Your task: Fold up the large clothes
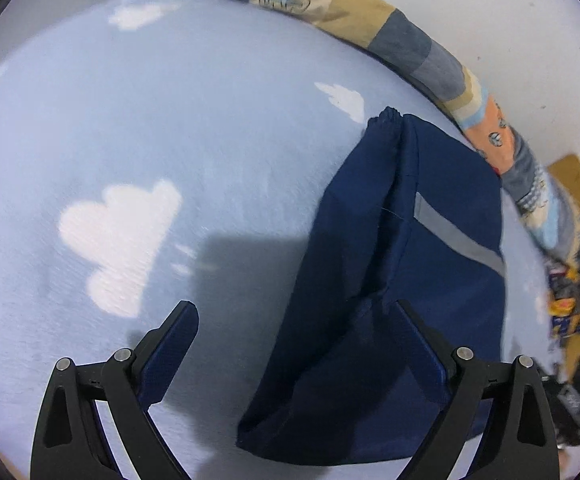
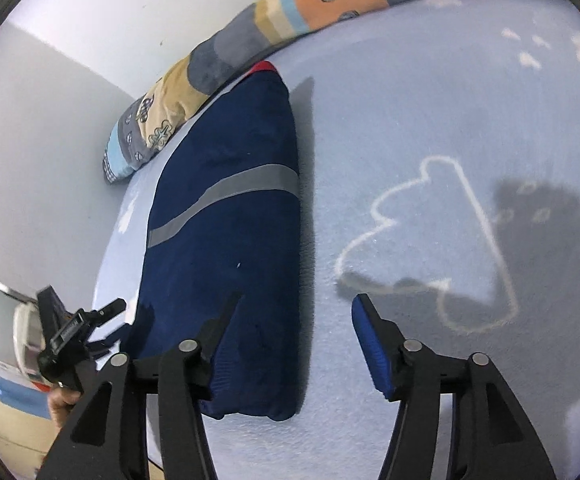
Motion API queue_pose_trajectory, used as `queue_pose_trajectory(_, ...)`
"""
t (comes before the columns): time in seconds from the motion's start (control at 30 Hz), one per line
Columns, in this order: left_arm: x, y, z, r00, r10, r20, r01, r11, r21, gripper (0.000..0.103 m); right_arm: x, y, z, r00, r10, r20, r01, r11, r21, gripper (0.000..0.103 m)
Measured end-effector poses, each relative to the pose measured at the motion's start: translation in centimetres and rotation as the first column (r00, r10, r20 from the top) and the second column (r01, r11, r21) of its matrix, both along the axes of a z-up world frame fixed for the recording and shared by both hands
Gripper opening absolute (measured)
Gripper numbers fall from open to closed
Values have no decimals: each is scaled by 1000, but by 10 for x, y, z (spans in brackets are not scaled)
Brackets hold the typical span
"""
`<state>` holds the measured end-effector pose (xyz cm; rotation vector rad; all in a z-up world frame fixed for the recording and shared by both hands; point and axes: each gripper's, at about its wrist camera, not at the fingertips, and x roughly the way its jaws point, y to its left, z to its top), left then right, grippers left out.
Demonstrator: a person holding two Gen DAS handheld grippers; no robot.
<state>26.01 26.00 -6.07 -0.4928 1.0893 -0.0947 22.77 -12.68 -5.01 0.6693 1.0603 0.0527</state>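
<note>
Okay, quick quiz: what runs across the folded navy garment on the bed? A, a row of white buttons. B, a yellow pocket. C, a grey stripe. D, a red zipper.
C: a grey stripe crosses the folded navy garment diagonally in the right wrist view, and also shows in the left wrist view.

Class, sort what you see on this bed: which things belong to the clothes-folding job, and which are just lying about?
Belongs to the job:
navy garment, folded
left gripper, open
right gripper, open

Just lying about:
patchwork bolster
cloud-print bedsheet
</note>
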Motion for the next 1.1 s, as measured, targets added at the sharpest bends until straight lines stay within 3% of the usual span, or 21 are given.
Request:
queue_pose_trajectory(0.17, 14, 12, -6, 1000, -10, -22, 10, 999, -30, 96, 3, -3, -5, 1000, -2, -24, 2, 1000, 13, 61)
queue_pose_trajectory(0.37, 38, 14, -15, 995, -87, -49, 81, 989, -120, 96, 19, 4, -10, 998, 48, -27, -46, 998, 50, 63)
queue_pose_trajectory(0.63, 77, 9, -29, 987, -145, -68, 133, 978, -161, 96, 51, 4, -26, 997, 77, -30, -74, 993, 90, 63)
queue_pose_trajectory(0.8, 107, 5, -39, 982, -170, -82, 153, 972, -176, 96, 61, 4, -36, 996, 77, -35, -71, 984, 163, 64)
queue_pose_trajectory(1.1, 143, 0, -53, 983, -175, -60, 158, 963, -219, 100, 85, 8, -49, 995, 95, 4, -93, 963, 253, 72)
